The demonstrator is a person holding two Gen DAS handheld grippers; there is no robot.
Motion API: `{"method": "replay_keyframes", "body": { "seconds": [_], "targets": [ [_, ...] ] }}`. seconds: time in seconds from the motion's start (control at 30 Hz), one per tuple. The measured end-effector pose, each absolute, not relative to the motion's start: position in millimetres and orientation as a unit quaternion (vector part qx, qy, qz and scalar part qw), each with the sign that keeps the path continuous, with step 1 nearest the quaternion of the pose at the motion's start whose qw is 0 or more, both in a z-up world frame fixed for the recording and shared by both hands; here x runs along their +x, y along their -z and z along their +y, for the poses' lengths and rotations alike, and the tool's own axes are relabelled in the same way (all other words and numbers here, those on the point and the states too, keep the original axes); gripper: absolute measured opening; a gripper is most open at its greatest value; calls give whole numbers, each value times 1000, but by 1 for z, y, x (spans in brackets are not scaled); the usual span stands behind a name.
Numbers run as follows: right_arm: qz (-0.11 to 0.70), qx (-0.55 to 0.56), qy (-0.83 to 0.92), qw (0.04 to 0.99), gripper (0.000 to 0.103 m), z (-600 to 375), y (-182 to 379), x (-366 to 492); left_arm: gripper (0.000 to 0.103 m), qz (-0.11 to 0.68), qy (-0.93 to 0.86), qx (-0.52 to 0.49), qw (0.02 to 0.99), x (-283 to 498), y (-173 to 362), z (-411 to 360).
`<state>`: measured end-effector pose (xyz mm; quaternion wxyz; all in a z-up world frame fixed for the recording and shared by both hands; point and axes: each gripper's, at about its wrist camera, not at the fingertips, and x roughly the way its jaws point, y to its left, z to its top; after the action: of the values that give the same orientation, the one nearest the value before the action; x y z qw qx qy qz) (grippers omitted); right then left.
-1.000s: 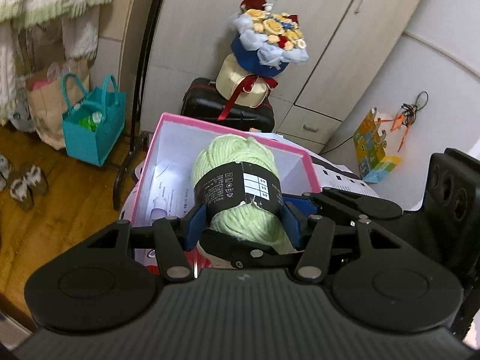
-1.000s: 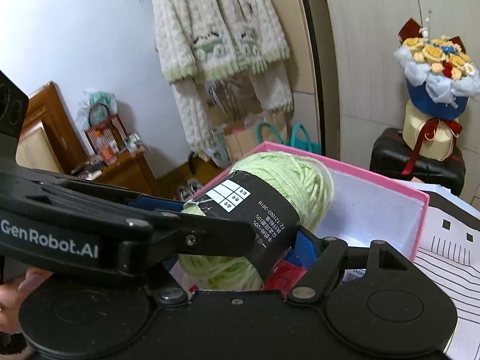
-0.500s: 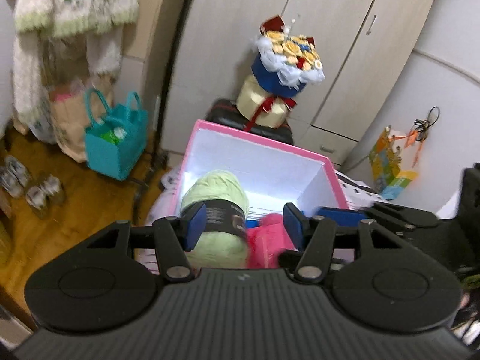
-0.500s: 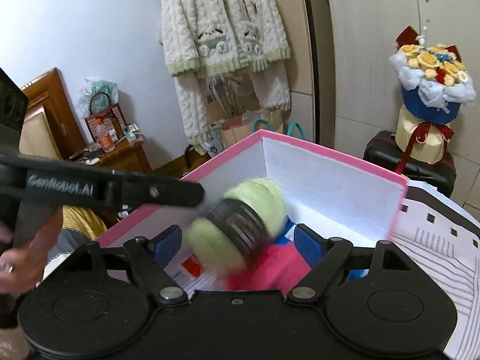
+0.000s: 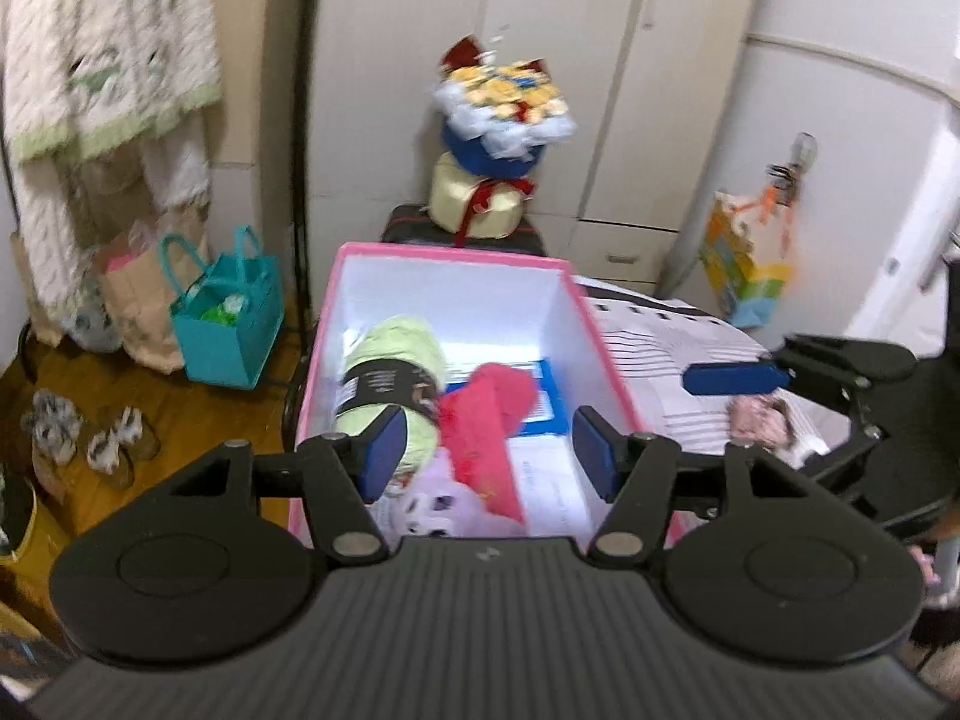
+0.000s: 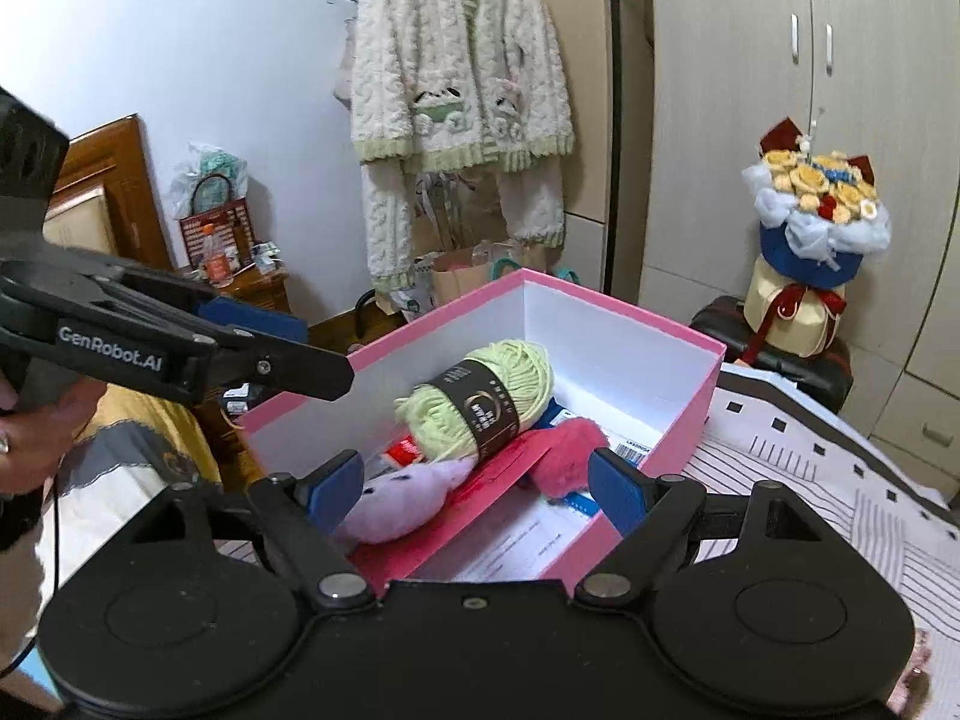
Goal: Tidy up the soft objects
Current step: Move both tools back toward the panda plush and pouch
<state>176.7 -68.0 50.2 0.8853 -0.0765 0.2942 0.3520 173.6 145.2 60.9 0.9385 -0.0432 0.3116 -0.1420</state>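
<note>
Release step, just completed. The green yarn skein (image 6: 480, 402) lies inside the pink box (image 6: 690, 384), resting on a pink fluffy item (image 6: 564, 450) beside a lilac plush toy (image 6: 402, 498). The left gripper (image 5: 489, 450) has just been opening its jaws — nothing is between them, and the skein sits beyond its left pad. The right gripper (image 6: 477, 489) also stands released, jaws spread and empty above the box's near wall.

Next move, as judged: find another soft item and close on it. A pale pink soft thing (image 5: 759, 417) lies on the striped bedcover (image 6: 840, 480), near the right gripper's finger — a likely candidate.

Surroundings: a flower bouquet (image 6: 816, 222), a teal bag (image 5: 231, 324), a hanging cardigan (image 6: 462, 90). Nothing blocks the box's open top.
</note>
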Motion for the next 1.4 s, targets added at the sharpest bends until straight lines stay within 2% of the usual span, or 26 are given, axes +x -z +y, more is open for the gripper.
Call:
{"method": "replay_keyframes", "body": {
  "seconds": [0.17, 0.5, 0.8, 1.07, 1.4],
  "targets": [
    [280, -78, -360, 887, 86, -89, -68, 144, 67, 290, 174, -8, 941, 137, -82, 127],
    [278, -71, -339, 896, 86, -145, -68, 84, 68, 298, 230, 20, 926, 92, -86, 92],
    [290, -71, -296, 907, 86, -194, -41, 44, 68, 343, 272, 53, 898, 82, -61, 44],
    [308, -28, -254, 917, 86, -243, -7, 42, 68, 371, 314, 50, 873, 96, -36, -7],
    [281, -7, -186, 941, 86, -288, 41, 64, 68, 347, 341, 40, 873, 128, -6, -61]
  ]
}}
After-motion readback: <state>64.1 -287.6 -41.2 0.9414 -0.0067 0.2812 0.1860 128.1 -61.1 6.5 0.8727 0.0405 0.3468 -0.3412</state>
